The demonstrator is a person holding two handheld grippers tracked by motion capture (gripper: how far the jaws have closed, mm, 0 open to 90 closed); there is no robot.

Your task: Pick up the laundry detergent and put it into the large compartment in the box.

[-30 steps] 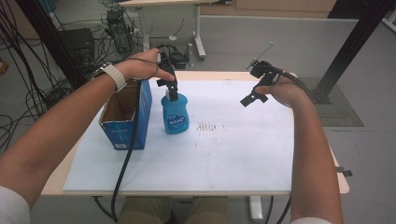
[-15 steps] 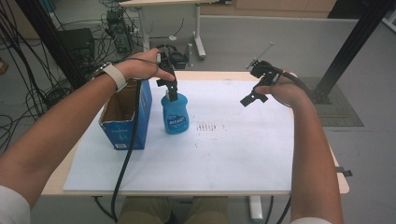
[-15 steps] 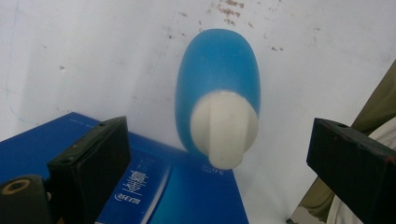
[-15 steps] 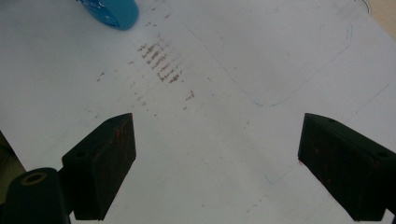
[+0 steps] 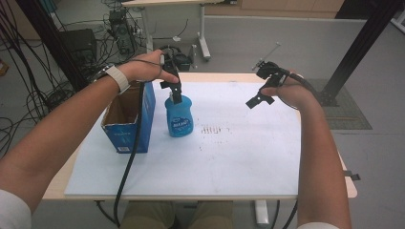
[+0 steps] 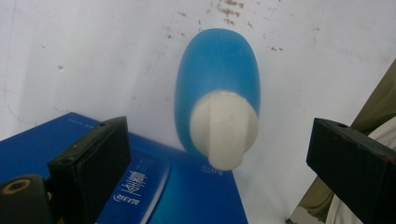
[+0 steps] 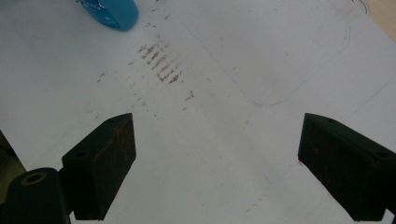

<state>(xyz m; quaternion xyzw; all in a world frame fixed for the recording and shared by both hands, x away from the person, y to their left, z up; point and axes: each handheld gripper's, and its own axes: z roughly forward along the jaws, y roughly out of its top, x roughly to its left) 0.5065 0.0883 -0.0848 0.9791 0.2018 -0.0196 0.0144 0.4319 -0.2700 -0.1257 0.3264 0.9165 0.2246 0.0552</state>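
Observation:
A blue bottle (image 5: 179, 118) with a white cap (image 6: 224, 129) stands upright on the white sheet (image 5: 229, 152), just right of an open blue cardboard box (image 5: 128, 119). My left gripper (image 5: 174, 89) hovers directly over the bottle's top, open. In the left gripper view the jaws stand wide on either side of the cap with gaps on both sides, and the left gripper (image 6: 218, 165) looks down on the bottle (image 6: 217, 79) and the box (image 6: 154, 191). My right gripper (image 5: 259, 84) is held above the sheet's far right, open and holding nothing. The right gripper view shows the right gripper (image 7: 217, 165) over bare sheet.
Brown smudges (image 7: 161, 63) mark the sheet between the bottle and the right hand. A black cable (image 5: 128, 157) trails from the left gripper across the sheet's left side. Beyond the table stand a desk leg (image 5: 204, 33), equipment and floor cables.

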